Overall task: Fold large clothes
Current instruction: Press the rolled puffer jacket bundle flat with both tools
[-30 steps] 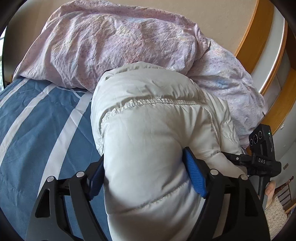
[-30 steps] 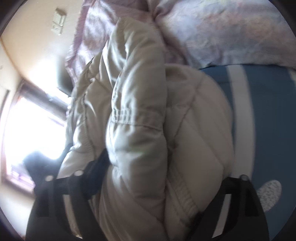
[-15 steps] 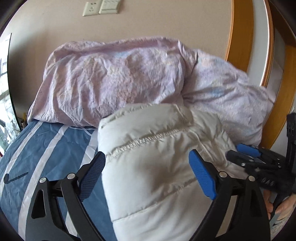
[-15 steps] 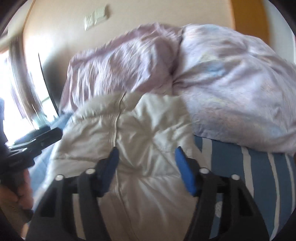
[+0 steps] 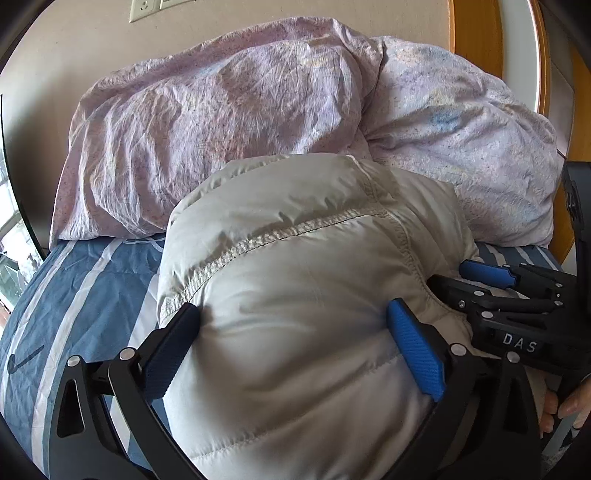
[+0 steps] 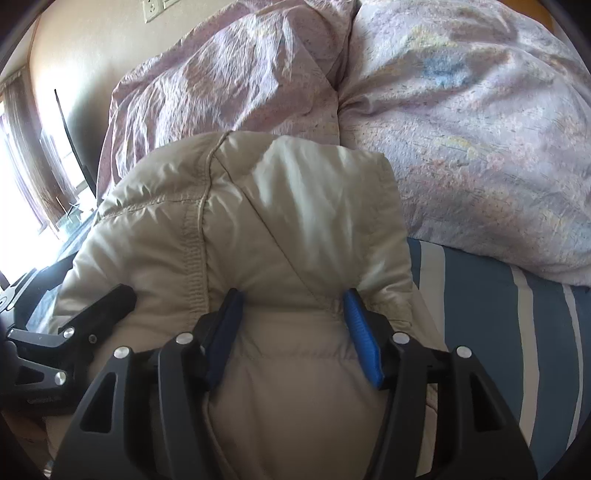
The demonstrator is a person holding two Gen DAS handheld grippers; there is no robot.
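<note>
The cream down jacket lies on the bed as a thick, rounded bundle, its far end pressed against the lilac duvet heaped at the wall. The padded layers look already folded over one another, so I judge the main folds are done; what is left seems to be pressing the bulk flat and squaring the edges, since the puffy filling will try to spring open.

Your left hand-held gripper has its jaws wide apart, with the blue pads pushed into both sides of the bundle. Your right hand-held gripper has its jaws closer together and pinches a ridge of the jacket between them. The two grippers are just beside each other at the near end.

Around the jacket you see the blue striped bedsheet, and farther off a wall socket.
</note>
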